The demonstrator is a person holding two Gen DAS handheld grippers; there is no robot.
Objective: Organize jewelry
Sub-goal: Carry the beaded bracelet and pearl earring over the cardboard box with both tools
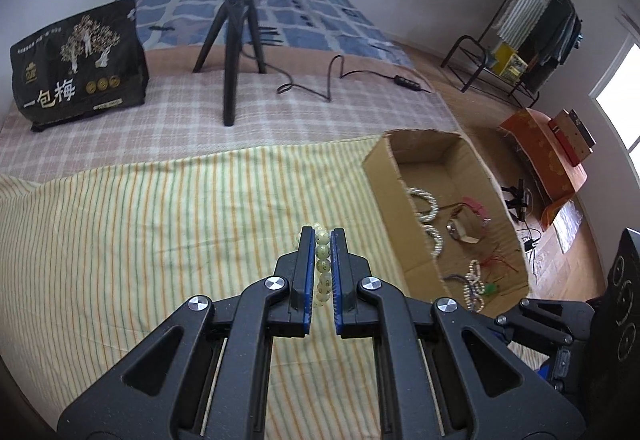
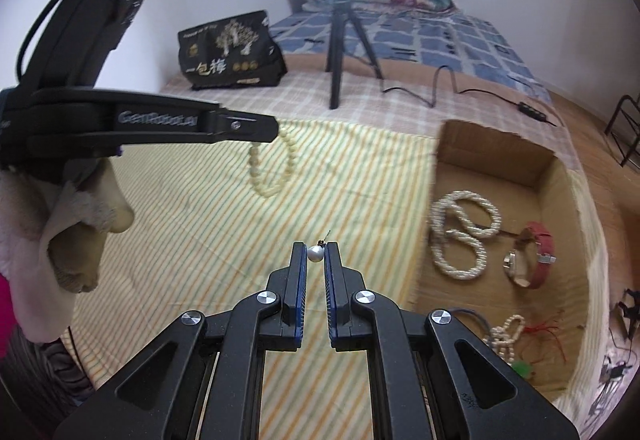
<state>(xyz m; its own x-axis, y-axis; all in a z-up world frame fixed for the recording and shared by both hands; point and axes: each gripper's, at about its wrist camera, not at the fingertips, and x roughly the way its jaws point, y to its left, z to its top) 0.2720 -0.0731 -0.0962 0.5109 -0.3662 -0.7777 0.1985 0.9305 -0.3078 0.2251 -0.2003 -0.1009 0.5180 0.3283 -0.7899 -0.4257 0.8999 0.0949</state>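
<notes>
My left gripper [image 1: 322, 233] is shut on a pale green bead bracelet [image 1: 323, 264], whose beads run between the blue pads. From the right wrist view the same bracelet [image 2: 272, 168] hangs as a loop from the left gripper's tip [image 2: 264, 130], above the striped cloth [image 2: 192, 224]. My right gripper [image 2: 315, 246] is shut on a small white pearl earring [image 2: 315, 253] with a thin dark hook at its top. To the right lies an open cardboard box [image 2: 496, 164] that holds a white pearl necklace [image 2: 464, 236], a red-strapped watch [image 2: 536, 256] and a small pearl piece [image 2: 506, 336].
A black tripod [image 1: 236, 52] with a ring light stands behind the cloth, its cable [image 1: 332, 80] trailing right. At the back left stands a black printed bag [image 1: 80, 64]. A gloved hand [image 2: 72, 236] holds the left gripper. Beyond the box is wooden floor [image 1: 480, 108] with a rack.
</notes>
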